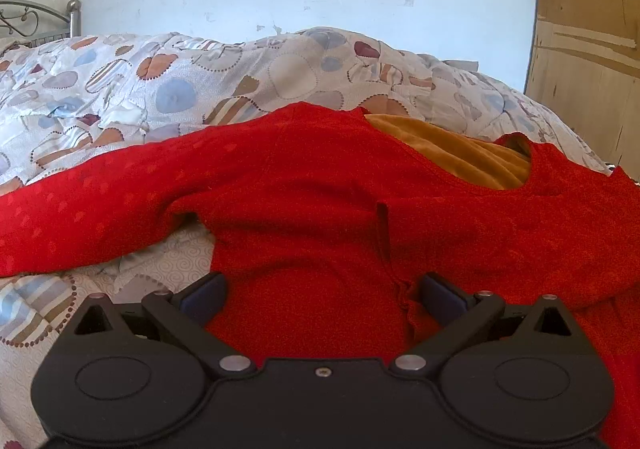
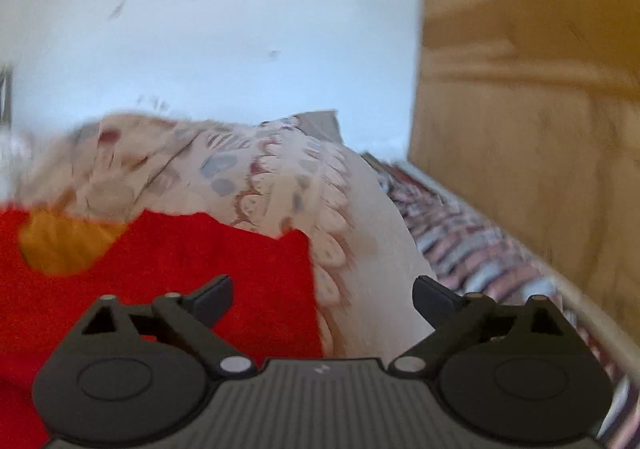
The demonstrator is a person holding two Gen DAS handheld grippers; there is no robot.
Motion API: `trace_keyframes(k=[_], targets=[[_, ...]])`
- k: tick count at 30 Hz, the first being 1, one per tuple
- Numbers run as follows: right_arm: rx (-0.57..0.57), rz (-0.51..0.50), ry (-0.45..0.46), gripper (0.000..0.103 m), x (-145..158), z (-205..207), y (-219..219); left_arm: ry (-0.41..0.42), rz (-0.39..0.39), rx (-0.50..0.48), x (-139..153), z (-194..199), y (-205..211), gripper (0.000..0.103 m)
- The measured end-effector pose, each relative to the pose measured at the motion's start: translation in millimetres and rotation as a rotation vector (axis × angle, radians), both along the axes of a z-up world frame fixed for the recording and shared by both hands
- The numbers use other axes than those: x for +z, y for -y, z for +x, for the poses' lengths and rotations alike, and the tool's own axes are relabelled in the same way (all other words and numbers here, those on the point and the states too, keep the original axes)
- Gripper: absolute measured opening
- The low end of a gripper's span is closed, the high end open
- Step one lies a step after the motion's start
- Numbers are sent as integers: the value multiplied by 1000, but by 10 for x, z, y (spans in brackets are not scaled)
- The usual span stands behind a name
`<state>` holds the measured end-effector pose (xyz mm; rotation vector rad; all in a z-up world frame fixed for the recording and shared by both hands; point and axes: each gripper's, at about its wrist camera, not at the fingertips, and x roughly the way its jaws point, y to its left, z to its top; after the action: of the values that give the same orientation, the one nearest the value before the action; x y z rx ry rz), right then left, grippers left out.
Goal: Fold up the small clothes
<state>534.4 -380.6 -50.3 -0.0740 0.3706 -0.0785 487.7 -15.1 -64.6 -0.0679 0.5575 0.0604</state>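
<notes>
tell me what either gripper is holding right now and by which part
Nothing is held. The left gripper stands open over the red sweater, and the right gripper is open at the sweater's edge, its pads pressing on nothing.

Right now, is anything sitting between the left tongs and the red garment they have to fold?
Nothing visible. The left tongs stand open directly over the red garment, which lies spread on the patterned quilt. The only other item, a mustard cloth, shows through the neckline farther back.
</notes>
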Motion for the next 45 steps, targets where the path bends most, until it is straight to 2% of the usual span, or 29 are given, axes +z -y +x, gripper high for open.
trace_keyframes(k=[3, 5, 6, 9, 14, 18, 20, 25, 28, 31, 35, 39, 42, 45], targets=[[-10, -144, -20, 101, -121, 269, -152, 3, -5, -1, -4, -6, -8, 103], [-91, -207, -15, 102, -215, 365, -129, 6, -8, -2, -9, -7, -16, 103], [-127, -204, -15, 102, -262, 388, -84, 7, -12, -3, -11, -12, -23, 103], [-160, -70, -31, 102, -378, 405, 140, 11, -18, -7, -15, -21, -36, 103], [-158, -15, -34, 102, -431, 388, 217, 12, -19, -7, -17, -22, -39, 103], [-127, 126, -58, 102, -489, 423, 428, 13, -19, -8, -20, -21, -40, 103], [-98, 165, -29, 103, -445, 345, 493, 12, -20, -8, -20, -17, -43, 103], [-88, 130, -5, 103, -169, -13, 389, 2, -68, -28, 64, -23, -131, 103], [-49, 106, -24, 103, 55, -272, 286, 7, -92, -2, 256, -135, -270, 103], [9, 136, -29, 103, 285, -565, 165, 39, -112, 22, 479, -360, -457, 103], [124, 219, -47, 103, 539, -1018, -71, 39, -91, 112, 678, -732, -849, 103], [268, 272, -46, 103, 674, -1543, -402, 15, -91, 221, 730, -1143, -1465, 103], [360, 270, -52, 103, 646, -1848, -716, -14, -93, 319, 684, -1384, -1970, 103], [401, 233, -33, 103, 523, -2096, -1068, -46, -95, 429, 600, -1584, -2464, 103]])
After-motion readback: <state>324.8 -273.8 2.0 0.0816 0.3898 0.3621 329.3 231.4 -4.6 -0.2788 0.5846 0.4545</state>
